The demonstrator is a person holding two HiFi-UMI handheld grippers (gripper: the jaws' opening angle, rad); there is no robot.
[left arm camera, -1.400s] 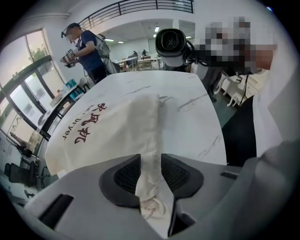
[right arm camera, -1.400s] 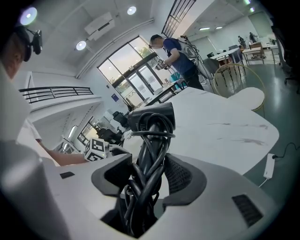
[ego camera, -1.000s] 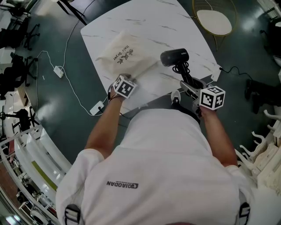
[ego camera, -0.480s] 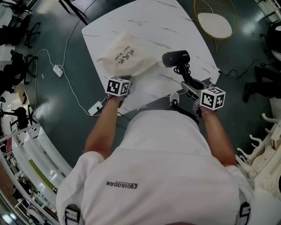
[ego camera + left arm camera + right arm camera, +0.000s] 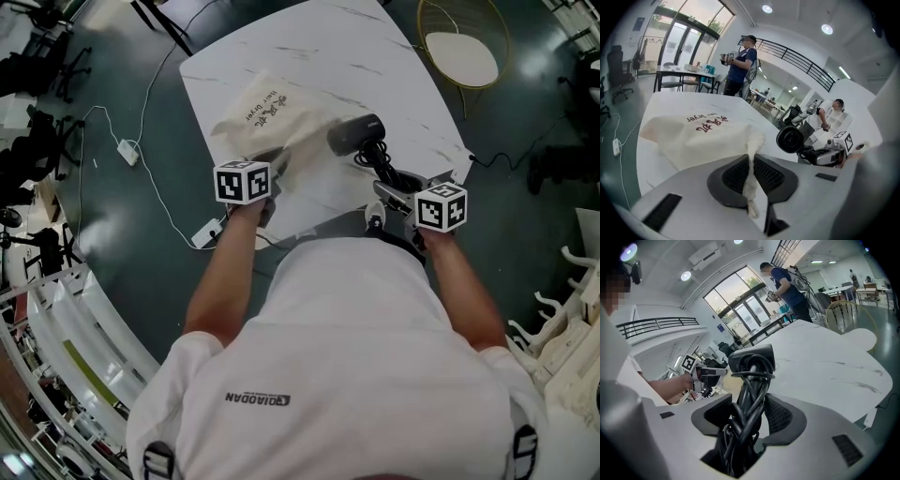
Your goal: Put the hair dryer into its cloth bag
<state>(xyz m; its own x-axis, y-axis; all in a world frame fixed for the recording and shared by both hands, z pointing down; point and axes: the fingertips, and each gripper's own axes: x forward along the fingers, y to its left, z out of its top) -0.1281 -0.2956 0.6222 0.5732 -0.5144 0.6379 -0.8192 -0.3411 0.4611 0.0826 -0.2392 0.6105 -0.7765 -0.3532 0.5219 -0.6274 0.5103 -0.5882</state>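
Fabric from one edge of the cloth bag [image 5: 698,133] runs as a thin, bunched strip between the ribbed pads of the left gripper [image 5: 751,176]. Its jaws have just been closing and now clench that strip, holding the edge up off the marble table [image 5: 375,66]. The rest of the bag lies slack on the tabletop, cream-coloured, with dark red lettering on its upper face.

Just right of the bag in the head view is the black hair dryer [image 5: 354,134]. Its barrel points toward the raised edge of the bag, close to it and perhaps touching, though that view is too small to settle it. The right gripper [image 5: 746,420] grasps the dryer by its handle. Its jaws are spread wide around the handle and the black cord [image 5: 740,437] coiled about it, and the pads press on the cord loops from both sides.

Both grippers sit on the person's side of the bag. The left one is at the bag's near edge, with its marker cube [image 5: 242,181] just below the cloth. The right one is on the far side of the dryer from the bag.
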